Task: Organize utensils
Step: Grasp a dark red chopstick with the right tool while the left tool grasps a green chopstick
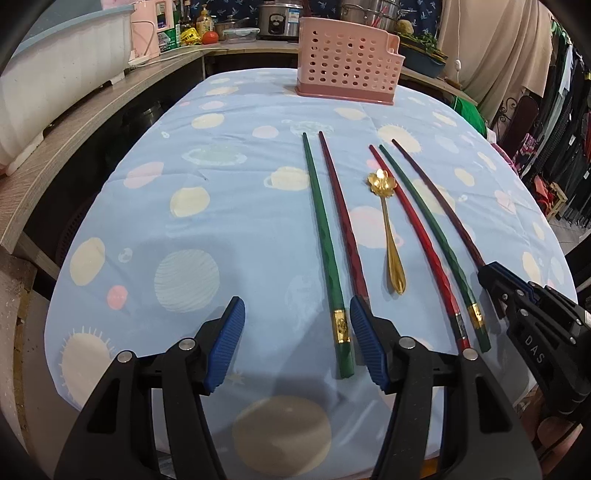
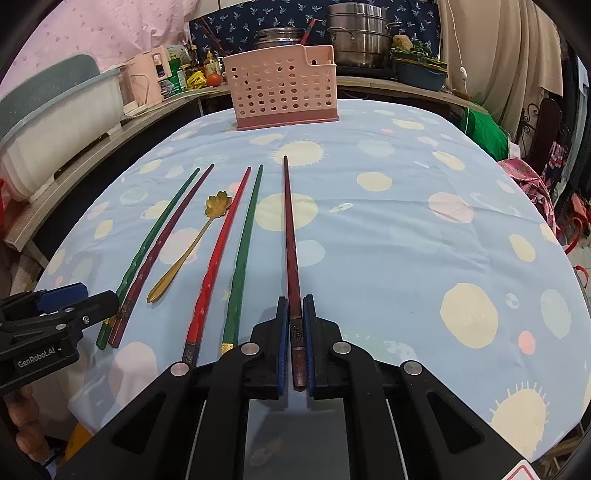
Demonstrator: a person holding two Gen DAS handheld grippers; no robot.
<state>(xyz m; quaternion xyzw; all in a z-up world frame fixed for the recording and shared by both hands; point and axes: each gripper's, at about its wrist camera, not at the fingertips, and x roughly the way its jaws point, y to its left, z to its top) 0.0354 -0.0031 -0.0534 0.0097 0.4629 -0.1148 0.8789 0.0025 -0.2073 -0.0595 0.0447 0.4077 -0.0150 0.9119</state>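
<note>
Presently, step in hand: first pick-up, judged from five chopsticks and one spoon lying on the tabletop (image 2: 406,229) and nothing visibly in the holder

Item 1. Right gripper (image 2: 295,321): fingers clenched on the thick end of the dark maroon chopstick (image 2: 290,229), rightmost of the row; its tip points toward the holder. Whether it is lifted off the cloth cannot be told

Item 2. Left gripper (image 1: 297,314): fingers released and wide apart, hovering at the near ends of the leftmost pair, holding nothing. The green chopstick (image 1: 321,229) lies between the fingers; the dark red chopstick (image 1: 341,221) runs just beside it, its near end hidden behind the right finger

Item 3. Gold spoon (image 1: 389,236), flower-shaped bowl away from the cameras, lying between the two groups of sticks

Item 4. Red chopstick (image 1: 413,236) and second green chopstick (image 1: 430,236), side by side, near ends close to the right gripper

Item 5. Pink perforated holder (image 2: 282,88), upright at the far edge of the tabletop, well apart from the utensils; likely destination

Next move, as judged: raise the held stick, carry it forward, tilt it tip-down and lower it into the holder's open top

Surroundings: steel pots (image 2: 356,33), bottles and a white tub (image 2: 55,122) on the side shelf. Nothing stands between gripper and holder; the neighbouring green stick lies near enough to be nudged
</note>
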